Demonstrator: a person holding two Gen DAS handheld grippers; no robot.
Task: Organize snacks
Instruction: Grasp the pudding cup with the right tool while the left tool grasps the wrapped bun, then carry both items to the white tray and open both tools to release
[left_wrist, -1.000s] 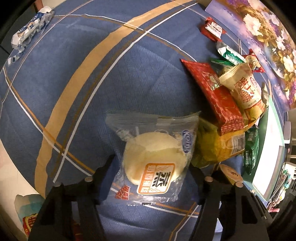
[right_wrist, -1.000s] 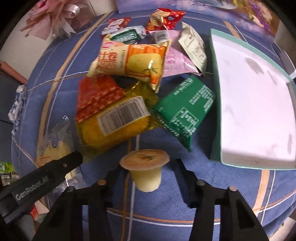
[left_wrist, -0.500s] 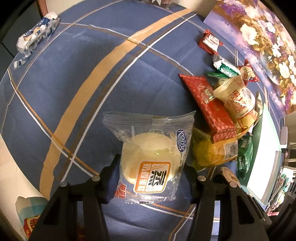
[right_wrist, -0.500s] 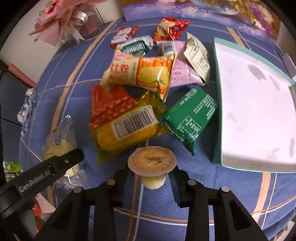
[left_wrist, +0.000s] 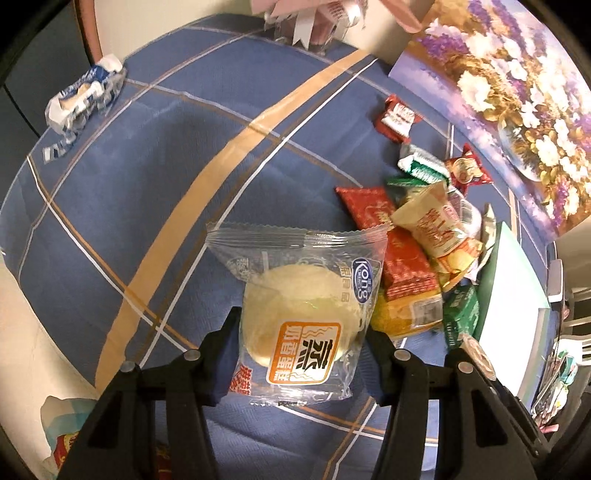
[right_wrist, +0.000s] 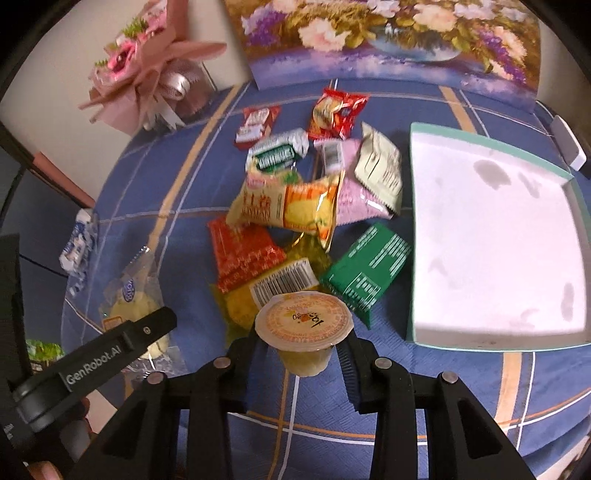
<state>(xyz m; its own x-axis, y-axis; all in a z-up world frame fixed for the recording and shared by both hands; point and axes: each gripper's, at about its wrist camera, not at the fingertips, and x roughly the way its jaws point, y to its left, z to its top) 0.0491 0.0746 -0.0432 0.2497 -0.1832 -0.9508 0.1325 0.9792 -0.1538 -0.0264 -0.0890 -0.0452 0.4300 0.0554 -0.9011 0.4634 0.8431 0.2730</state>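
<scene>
Snacks in a loose heap (right_wrist: 295, 229) on the blue plaid tablecloth (left_wrist: 155, 177), beside the near-left edge of the white, green-rimmed tray (right_wrist: 495, 243). Clear plastic bag with a pale round bun (left_wrist: 303, 314), pinched between the fingers of the left gripper (left_wrist: 301, 338), held above the cloth near its near-left edge. Small clear jelly cup with an orange foil lid (right_wrist: 304, 330), clamped by the right gripper (right_wrist: 301, 354), over the cloth just in front of a yellow packet with a barcode (right_wrist: 266, 295) and a green foil packet (right_wrist: 369, 266).
</scene>
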